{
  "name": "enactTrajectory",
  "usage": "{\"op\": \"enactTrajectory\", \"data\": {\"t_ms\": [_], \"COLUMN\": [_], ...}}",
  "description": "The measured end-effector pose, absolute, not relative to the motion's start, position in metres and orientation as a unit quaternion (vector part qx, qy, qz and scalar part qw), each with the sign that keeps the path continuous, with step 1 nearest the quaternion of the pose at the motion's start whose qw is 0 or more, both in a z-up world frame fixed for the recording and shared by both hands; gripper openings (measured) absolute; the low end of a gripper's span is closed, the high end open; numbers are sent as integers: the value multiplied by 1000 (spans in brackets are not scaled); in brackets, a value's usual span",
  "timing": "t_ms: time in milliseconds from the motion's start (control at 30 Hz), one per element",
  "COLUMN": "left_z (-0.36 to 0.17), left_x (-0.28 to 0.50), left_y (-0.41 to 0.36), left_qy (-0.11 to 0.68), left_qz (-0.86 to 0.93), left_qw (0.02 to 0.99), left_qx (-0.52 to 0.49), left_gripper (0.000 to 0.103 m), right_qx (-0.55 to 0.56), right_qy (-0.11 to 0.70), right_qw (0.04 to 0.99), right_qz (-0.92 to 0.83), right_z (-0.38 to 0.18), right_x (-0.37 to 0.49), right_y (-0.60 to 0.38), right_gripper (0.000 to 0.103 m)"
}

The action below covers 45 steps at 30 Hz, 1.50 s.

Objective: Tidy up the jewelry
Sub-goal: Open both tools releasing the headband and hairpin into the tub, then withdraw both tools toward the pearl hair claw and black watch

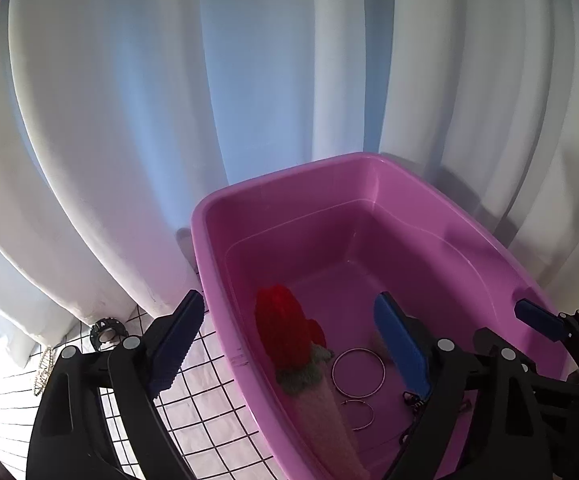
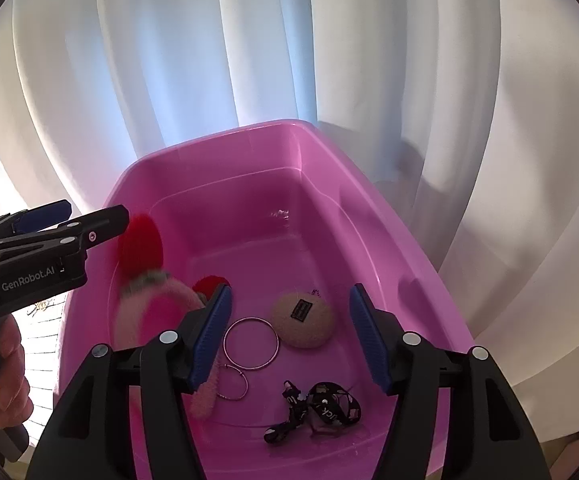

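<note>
Both my grippers are spread with nothing between the pads: left gripper (image 1: 289,344) straddles the near-left wall of the pink bin (image 1: 289,184), right gripper (image 2: 291,334) hangs over the bin's middle. Jewelry already in the bin: large silver hoop (image 2: 251,343) lies flat right under the right gripper, small hoop (image 2: 233,388) just nearer, black strap (image 2: 313,404) near-right. What's left, a studded ring (image 1: 105,332) and chain (image 1: 43,372), sits on the grid-patterned counter (image 1: 209,420) left of the bin, so left is nearer.

Two rings (image 2: 251,343) lie in the tub (image 2: 225,148), beside the headband (image 2: 153,312).
</note>
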<state>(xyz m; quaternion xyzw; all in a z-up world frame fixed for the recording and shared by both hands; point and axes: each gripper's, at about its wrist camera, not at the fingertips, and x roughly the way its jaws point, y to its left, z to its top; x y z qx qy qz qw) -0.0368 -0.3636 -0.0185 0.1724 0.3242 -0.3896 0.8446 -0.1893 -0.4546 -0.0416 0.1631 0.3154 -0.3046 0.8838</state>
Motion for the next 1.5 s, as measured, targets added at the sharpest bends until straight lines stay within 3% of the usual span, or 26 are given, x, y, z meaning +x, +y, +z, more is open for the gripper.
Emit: {"op": "enactTrajectory", "data": {"t_ms": [533, 1033, 1500], "left_z": [2, 16, -8], "left_x": [-30, -2, 29], "left_y": [-312, -209, -100], "left_qy": [328, 333, 366], "left_qz": [-373, -327, -259], "left_qw": [857, 880, 891], "left_qx": [136, 87, 65], "left_gripper": [87, 93, 96], "right_qx": [175, 134, 87], "right_qy": [287, 301, 316], "right_qw": [899, 919, 934], "right_qz": [-281, -217, -143], "right_z": [-24, -11, -6], "right_x": [-195, -152, -95], "right_y": [-423, -334, -245], "right_gripper": [63, 63, 65]}}
